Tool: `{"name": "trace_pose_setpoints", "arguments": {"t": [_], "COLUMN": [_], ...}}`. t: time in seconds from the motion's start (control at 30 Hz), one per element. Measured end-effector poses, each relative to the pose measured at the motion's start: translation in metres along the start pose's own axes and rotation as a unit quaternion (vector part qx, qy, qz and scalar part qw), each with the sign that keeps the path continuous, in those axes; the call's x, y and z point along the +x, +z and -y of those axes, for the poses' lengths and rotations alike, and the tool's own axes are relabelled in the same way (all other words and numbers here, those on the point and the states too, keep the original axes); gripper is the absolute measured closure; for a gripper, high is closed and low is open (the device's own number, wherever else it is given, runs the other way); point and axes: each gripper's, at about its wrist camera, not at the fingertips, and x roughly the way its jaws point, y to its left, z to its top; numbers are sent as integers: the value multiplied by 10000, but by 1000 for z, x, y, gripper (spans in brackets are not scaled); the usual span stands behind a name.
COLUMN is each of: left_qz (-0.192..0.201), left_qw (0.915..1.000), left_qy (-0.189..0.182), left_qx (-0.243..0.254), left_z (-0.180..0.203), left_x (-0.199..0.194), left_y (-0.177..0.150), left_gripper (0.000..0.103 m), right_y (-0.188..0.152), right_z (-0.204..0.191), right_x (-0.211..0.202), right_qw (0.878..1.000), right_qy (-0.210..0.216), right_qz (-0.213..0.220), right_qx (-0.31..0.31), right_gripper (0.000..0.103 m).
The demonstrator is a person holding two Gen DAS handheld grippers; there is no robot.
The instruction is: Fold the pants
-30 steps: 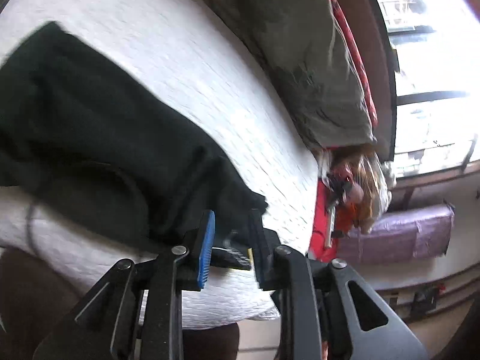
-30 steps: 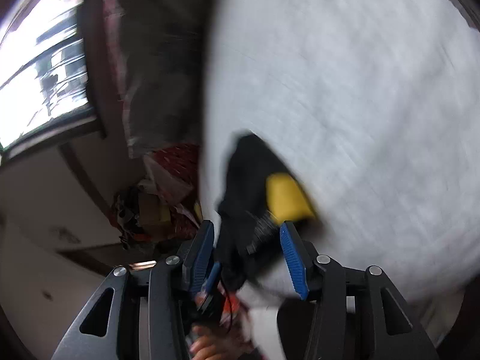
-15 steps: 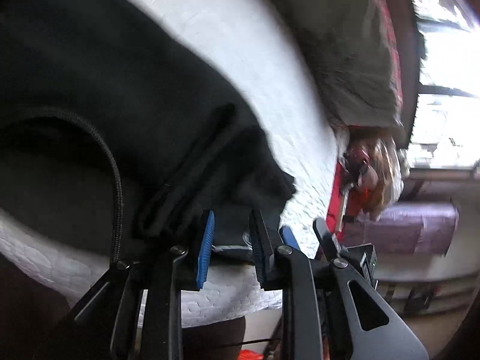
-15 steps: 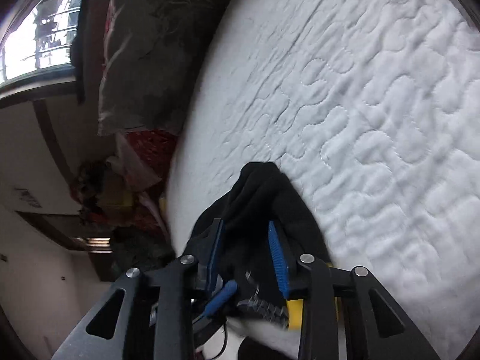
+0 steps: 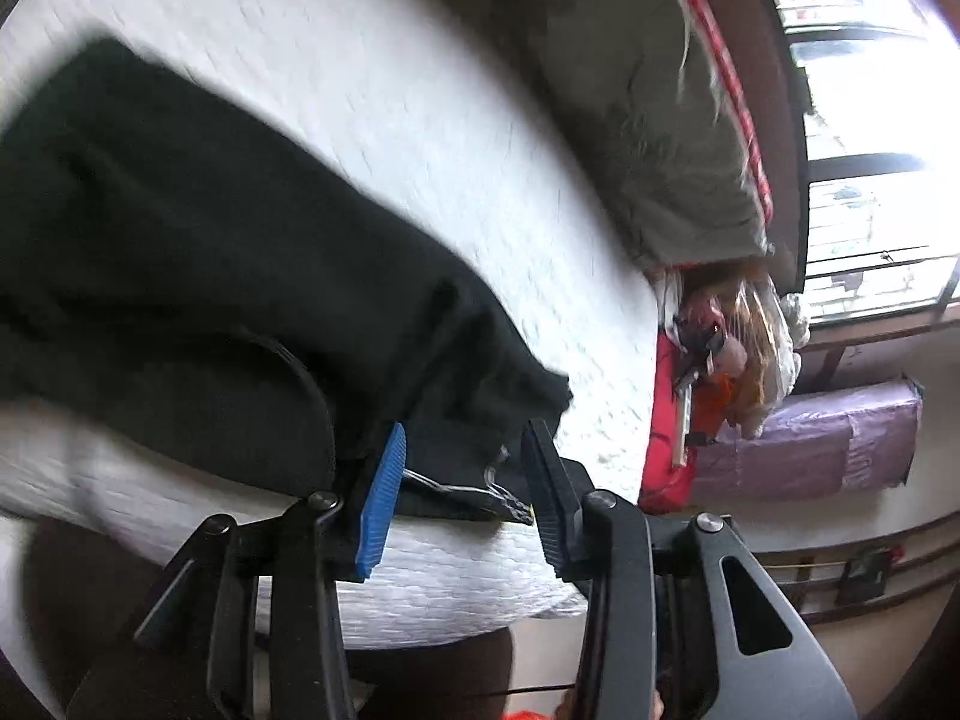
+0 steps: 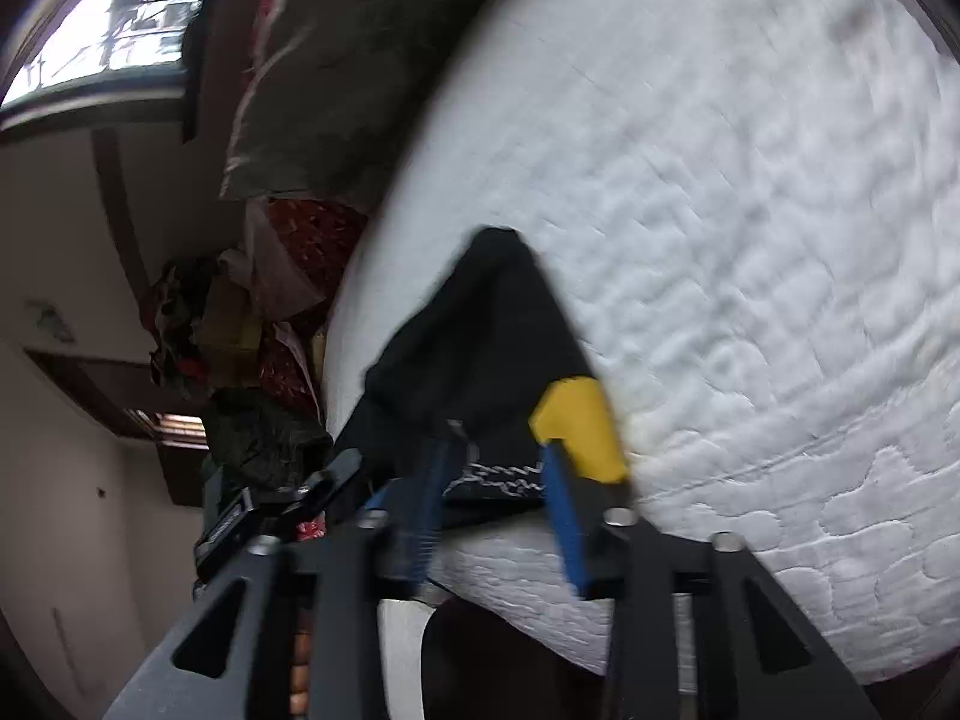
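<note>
Black pants [image 5: 210, 252] lie on a white quilted mattress [image 5: 390, 90], with their waistband end at the near edge. My left gripper [image 5: 462, 492] straddles that end, its jaws opening. The cloth and a white drawstring [image 5: 456, 483] lie between the pads, which stand clear of both. In the right wrist view a corner of the pants [image 6: 486, 330] with a yellow tag [image 6: 579, 426] rests on the mattress [image 6: 750, 210] edge. My right gripper [image 6: 495, 504] has this corner between its blue pads. Its jaws are opening too and no longer pinch the cloth.
An olive-grey pillow or blanket [image 5: 630, 90] lies along the far side of the bed under a bright window [image 5: 870, 180]. A heap of bags and clutter [image 5: 732, 354] and a purple-wrapped bundle [image 5: 828, 444] stand beside the bed. The floor drops away below the mattress edge.
Both grippers held the pants' end half a second ago. Their jaws have since widened off the cloth, which now rests on the mattress. The left view has drawn back, and the right gripper has rolled.
</note>
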Motion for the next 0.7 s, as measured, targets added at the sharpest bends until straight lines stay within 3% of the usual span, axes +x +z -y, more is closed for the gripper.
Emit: {"name": "trace_pose_setpoints", "arguments": {"t": [0.03, 0.13, 0.27, 0.33, 0.43, 0.57, 0.7], "left_qz": [80, 337, 845, 904, 896, 832, 1229], "left_qw": [10000, 9990, 9948, 9928, 9885, 9859, 9783], "left_qy": [-54, -152, 230, 264, 762, 827, 904], "left_qx": [-26, -232, -529, -741, -950, -1194, -1399], "left_z": [-4, -31, -75, -97, -125, -153, -171], "left_x": [-13, -54, -106, -120, -130, -134, -169], "left_y": [3, 17, 37, 44, 51, 50, 39], "left_gripper": [65, 65, 65, 63, 60, 60, 60], "right_y": [-1, -7, -27, -38, -60, -85, -95], "right_z": [-14, -45, -89, -108, -137, -171, -179], "right_x": [-3, 6, 37, 57, 90, 137, 153], "right_qw": [9998, 9985, 9921, 9881, 9789, 9673, 9613], "right_qy": [-115, -214, -514, -592, -734, -957, -1137], "right_qz": [60, 42, -224, -404, -727, -1097, -1171], "right_qx": [-181, -501, -1121, -1363, -1761, -2077, -2217], "right_gripper": [50, 48, 46, 42, 39, 39, 39]}}
